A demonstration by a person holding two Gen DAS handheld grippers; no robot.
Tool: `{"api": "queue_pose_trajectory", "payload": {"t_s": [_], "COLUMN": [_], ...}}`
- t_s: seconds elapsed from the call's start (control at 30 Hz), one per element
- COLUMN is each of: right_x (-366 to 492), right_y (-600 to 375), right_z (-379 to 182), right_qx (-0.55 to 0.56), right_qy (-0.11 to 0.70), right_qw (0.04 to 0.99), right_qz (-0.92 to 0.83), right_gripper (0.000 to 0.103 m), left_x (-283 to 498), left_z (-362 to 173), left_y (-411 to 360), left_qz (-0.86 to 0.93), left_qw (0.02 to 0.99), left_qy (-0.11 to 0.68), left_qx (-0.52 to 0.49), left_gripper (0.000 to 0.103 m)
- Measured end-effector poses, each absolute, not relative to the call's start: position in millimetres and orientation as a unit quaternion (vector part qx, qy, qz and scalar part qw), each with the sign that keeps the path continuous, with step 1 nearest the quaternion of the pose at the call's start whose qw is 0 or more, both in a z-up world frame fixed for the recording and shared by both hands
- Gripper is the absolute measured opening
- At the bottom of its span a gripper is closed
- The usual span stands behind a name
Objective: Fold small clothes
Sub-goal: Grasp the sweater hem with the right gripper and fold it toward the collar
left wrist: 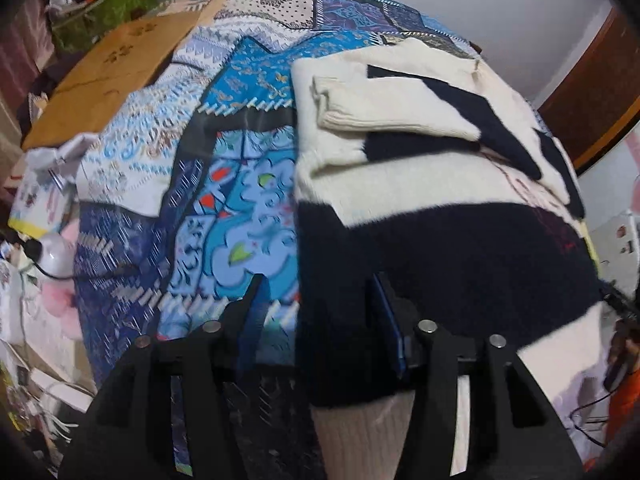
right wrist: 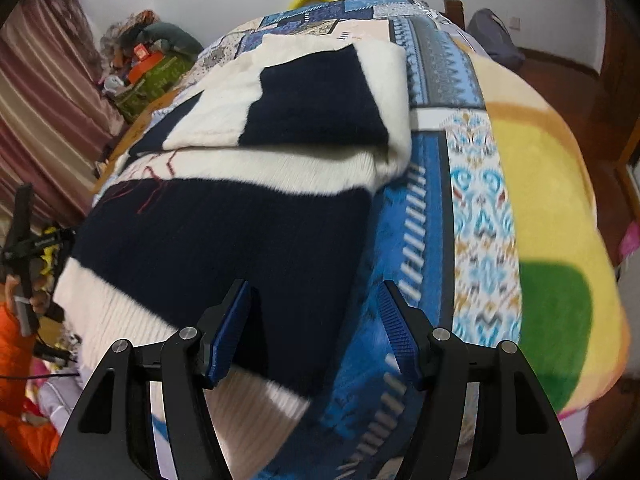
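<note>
A cream and navy striped knit sweater (left wrist: 440,216) lies flat on a blue patterned bedspread (left wrist: 224,208), both sleeves folded in over its body. My left gripper (left wrist: 316,304) is open, its jaws straddling the sweater's left edge near the hem. In the right wrist view the sweater (right wrist: 224,232) lies left of centre, with its folded sleeve (right wrist: 316,108) on top. My right gripper (right wrist: 316,320) is open, its jaws straddling the sweater's right edge near the ribbed hem (right wrist: 240,408). Neither gripper holds anything.
A cardboard sheet (left wrist: 116,76) lies at the far left of the bed. A yellow, green and orange blanket (right wrist: 556,240) covers the bed's right side. Clutter and a green box (right wrist: 156,76) stand by the curtain (right wrist: 36,120). A pink plush toy (left wrist: 60,292) lies beside the bed.
</note>
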State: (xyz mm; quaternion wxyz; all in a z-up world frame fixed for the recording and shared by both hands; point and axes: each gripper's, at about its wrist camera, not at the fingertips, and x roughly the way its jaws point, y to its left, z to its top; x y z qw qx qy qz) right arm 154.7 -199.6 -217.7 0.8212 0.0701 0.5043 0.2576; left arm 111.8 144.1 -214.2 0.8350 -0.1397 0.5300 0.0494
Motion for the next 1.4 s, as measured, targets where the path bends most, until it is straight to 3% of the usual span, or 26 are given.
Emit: {"api": "queue_pose_trajectory", "payload": {"t_s": [0.03,0.13,0.2,0.27,0.33,0.7,0.87,0.9,0.97,1.07,1.23,1.33,1.4], "right_x": [151,146,143,144,149,203,244,254,273,300,305,302,298], "right_y": [-198,-195,-191,-186,-181,-161,-151,-152,-156,-169,-173,-175,-177], "right_z": [-218,-214,-208,-201,-194,-127,-130,-135,-147,-176,-194,-184,-173], "right_qx": [0.076,0.079,0.073,0.057,0.050,0.054,0.058,0.063,0.075,0.109,0.113,0.103,0.094], "right_qy": [0.504,0.499,0.494,0.483,0.477,0.395,0.388,0.392,0.408,0.451,0.477,0.473,0.465], "right_qw": [0.820,0.820,0.822,0.826,0.829,0.860,0.869,0.870,0.867,0.851,0.835,0.837,0.842], "right_qz": [0.260,0.267,0.275,0.284,0.289,0.320,0.300,0.292,0.276,0.248,0.251,0.256,0.256], "right_gripper": [0.060,0.046,0.023,0.014,0.012,0.010,0.010,0.010,0.010,0.010,0.010,0.014,0.024], "left_x": [110,109,108,112,116,185,241,248,260,265,250,237,229], "left_z": [-214,-208,-202,-196,-188,-112,-135,-145,-169,-204,-217,-205,-194], "left_y": [144,137,131,127,129,136,163,170,189,213,218,215,210], "left_qz": [0.046,0.027,0.029,0.039,0.039,-0.007,0.043,0.061,0.105,0.115,0.116,0.109,0.103], "left_qw": [0.834,0.833,0.839,0.845,0.851,0.885,0.870,0.867,0.852,0.825,0.830,0.845,0.853], "left_qy": [0.530,0.534,0.528,0.522,0.513,0.440,0.455,0.460,0.478,0.508,0.511,0.499,0.492], "left_qx": [-0.144,-0.147,-0.128,-0.105,-0.107,-0.155,-0.182,-0.182,-0.185,-0.221,-0.189,-0.161,-0.141], "left_gripper": [0.046,0.028,0.014,0.009,0.008,0.007,0.007,0.000,0.000,0.000,0.000,0.001,0.005]}}
